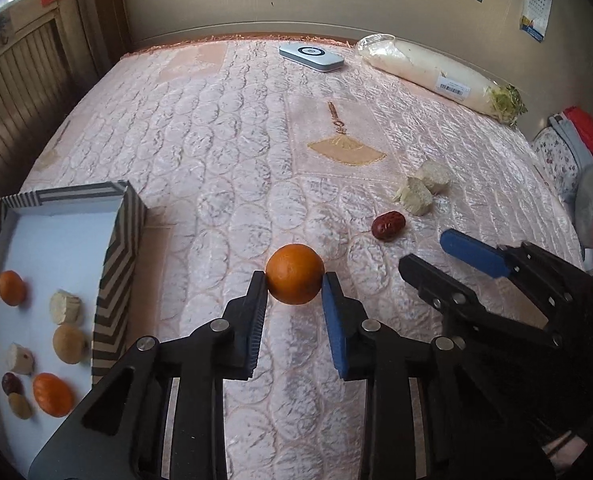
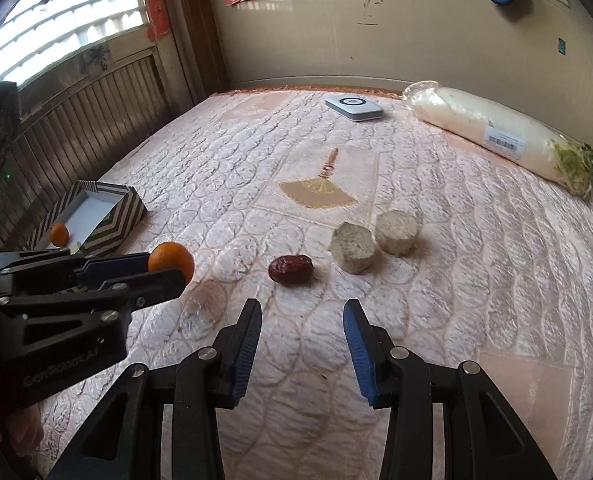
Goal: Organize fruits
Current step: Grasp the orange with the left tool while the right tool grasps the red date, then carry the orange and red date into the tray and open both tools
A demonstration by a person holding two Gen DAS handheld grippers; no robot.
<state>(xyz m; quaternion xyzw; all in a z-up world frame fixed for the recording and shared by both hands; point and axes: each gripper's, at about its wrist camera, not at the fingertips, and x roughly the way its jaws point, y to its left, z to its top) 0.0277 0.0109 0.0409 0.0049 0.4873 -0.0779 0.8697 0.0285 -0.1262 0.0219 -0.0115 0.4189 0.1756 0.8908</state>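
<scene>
My left gripper [image 1: 295,280] is shut on an orange tangerine [image 1: 295,279] and holds it above the pink quilted bed; both also show in the right wrist view, gripper [image 2: 164,266], tangerine [image 2: 172,262]. My right gripper [image 2: 302,316] is open and empty, just short of a red date [image 2: 290,268]; it shows at the right of the left wrist view [image 1: 426,250]. Two pale cut chunks [image 2: 372,240] lie beyond the date. A striped box [image 1: 120,248] at the left holds several fruits, among them tangerines [image 1: 52,394].
A wrapped white radish [image 2: 492,132] and a flat white device [image 2: 354,107] lie at the far side of the bed [image 2: 476,280]. A slatted wooden wall [image 2: 76,128] runs along the left. Folded cloth [image 1: 576,140] lies off the right edge.
</scene>
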